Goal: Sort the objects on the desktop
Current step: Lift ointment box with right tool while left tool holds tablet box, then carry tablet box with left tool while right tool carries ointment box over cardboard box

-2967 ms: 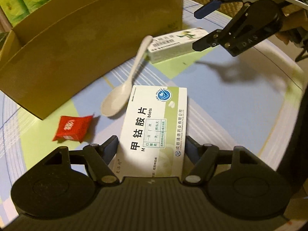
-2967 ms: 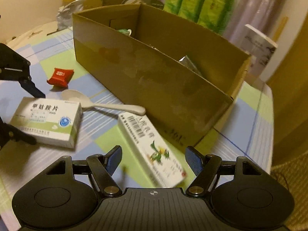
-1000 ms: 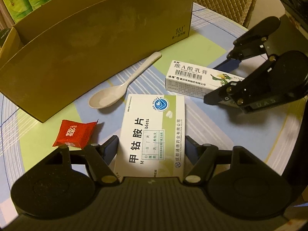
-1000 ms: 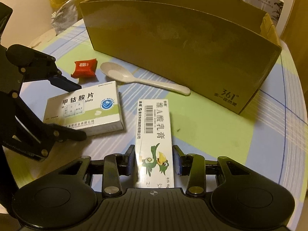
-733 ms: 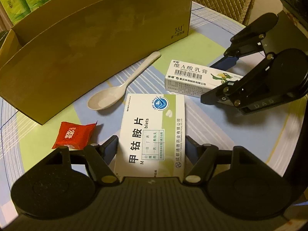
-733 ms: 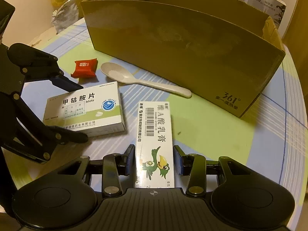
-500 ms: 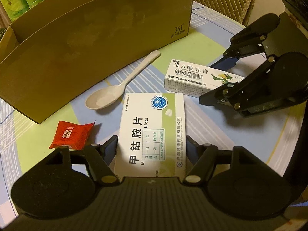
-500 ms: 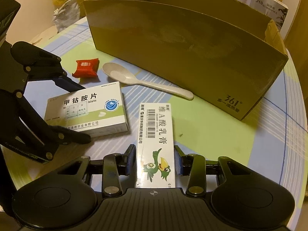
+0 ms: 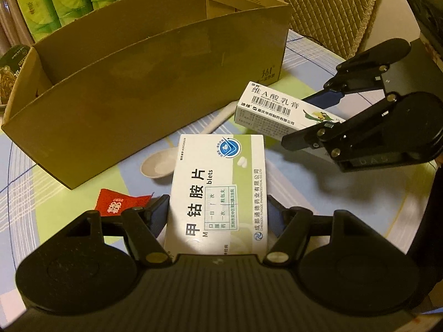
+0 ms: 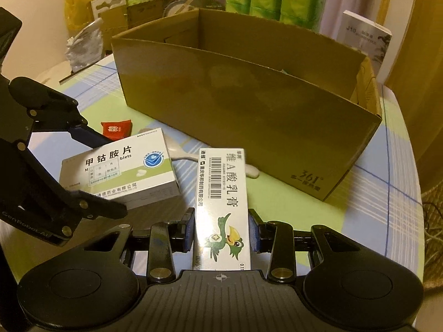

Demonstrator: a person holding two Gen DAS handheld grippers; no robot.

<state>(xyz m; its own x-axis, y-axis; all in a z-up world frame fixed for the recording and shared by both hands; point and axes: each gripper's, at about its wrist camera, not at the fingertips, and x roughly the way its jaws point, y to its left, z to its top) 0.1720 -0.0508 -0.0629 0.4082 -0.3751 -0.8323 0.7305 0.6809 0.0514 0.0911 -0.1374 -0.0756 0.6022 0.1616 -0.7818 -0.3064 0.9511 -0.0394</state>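
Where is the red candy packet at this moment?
The red candy packet lies on the table, low left in the left wrist view, just beyond the left gripper, with the cardboard box behind it and the spoon nearby.

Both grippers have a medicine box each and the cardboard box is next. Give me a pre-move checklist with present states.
1. Left gripper shut on the tablet box: ok.
2. Right gripper shut on the ointment box: ok.
3. Both boxes lifted off the table: ok, they appear raised.
4. Cardboard box open on top: ok.
5. Room inside the cardboard box: cannot tell, its floor is hidden.
6. Spoon and red packet out of the grippers: ok.
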